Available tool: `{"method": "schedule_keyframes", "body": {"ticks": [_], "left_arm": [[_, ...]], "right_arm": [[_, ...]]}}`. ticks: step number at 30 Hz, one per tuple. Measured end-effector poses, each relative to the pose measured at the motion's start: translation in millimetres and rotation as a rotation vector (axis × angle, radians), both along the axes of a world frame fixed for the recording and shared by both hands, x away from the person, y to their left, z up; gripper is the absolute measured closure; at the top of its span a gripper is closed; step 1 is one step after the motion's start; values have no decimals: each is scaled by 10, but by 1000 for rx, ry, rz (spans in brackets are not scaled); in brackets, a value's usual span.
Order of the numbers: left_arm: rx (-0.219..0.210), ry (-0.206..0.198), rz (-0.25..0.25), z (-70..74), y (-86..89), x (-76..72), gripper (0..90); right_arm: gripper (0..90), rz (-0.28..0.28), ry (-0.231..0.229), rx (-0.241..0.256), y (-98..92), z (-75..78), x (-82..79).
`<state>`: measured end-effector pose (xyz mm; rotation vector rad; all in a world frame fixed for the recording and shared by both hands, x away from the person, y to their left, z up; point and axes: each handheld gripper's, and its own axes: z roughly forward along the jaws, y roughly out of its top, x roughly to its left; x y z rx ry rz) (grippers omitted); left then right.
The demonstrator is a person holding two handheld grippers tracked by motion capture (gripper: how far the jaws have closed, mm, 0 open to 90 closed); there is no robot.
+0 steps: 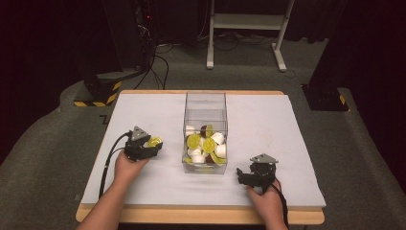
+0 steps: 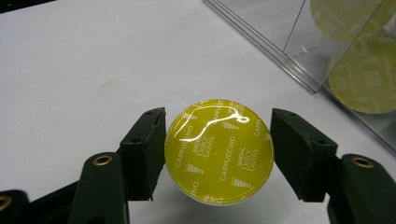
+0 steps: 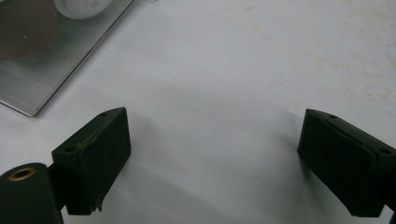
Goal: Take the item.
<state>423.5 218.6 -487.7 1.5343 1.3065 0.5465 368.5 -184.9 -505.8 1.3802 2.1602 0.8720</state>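
Two grippers lay low over the white mat (image 1: pixel 268 120), one to either side of a clear box (image 1: pixel 206 132) that stood mid-table. From the box, the left gripper (image 1: pixel 152 143) sat at about nine o'clock and held a yellow capsule (image 1: pixel 154 142) between its jaws. In the left gripper view the capsule's (image 2: pixel 219 151) foil lid (printed CAPPUCCINO) faced the camera; the near jaw pressed its rim, the other looked just at its edge, so whether both sides touched I could not tell. The right gripper (image 1: pixel 245 175) rested at about four o'clock from the box, its jaws spread wide over bare mat (image 3: pixel 224 93). Inside the box lay a heap of capsules (image 1: pixel 205 143), yellow-lidded and white among them, with one brownish.
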Motion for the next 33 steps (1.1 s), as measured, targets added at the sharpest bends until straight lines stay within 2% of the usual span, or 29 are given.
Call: {"method": "schedule_keyframes", "body": {"ticks": [4, 5, 6, 11, 12, 13, 14, 19, 24, 26, 31, 33], "left_arm": [[-22, -5, 22, -61, -21, 43, 378], [-14, 4, 20, -81, -24, 46, 378], [-15, -7, 20, -89, -21, 44, 378], [-29, -3, 36, -93, -15, 54, 371], [-34, -4, 44, -94, -19, 57, 349], [-20, 5, 37, -88, -5, 51, 318], [-30, 5, 38, -82, -4, 47, 290], [-41, -7, 33, -24, 33, -37, 218], [-56, -17, 30, 11, 117, -171, 203], [-79, -22, 30, 22, 153, -222, 204], [-102, -15, 17, 31, 265, -364, 239], [-169, -10, 79, 8, 248, -410, 246]], "right_arm": [[94, 0, 0, 0, 1, 0, 0], [95, 0, 0, 0, 1, 0, 0], [95, 0, 0, -1, 0, 0, 0], [95, 0, 0, 0, 0, 0, 0], [95, 0, 0, -1, 0, 0, 0], [95, 0, 0, -1, 0, 0, 0], [95, 0, 0, -1, 1, 0, -1], [95, 0, 0, -1, 1, 0, -1], [95, 0, -1, -1, 1, 0, -1], [95, 0, 0, -1, 1, 0, -1], [95, -1, 1, 0, 3, 1, -3], [96, -1, 1, 0, 3, 1, -3]]}}
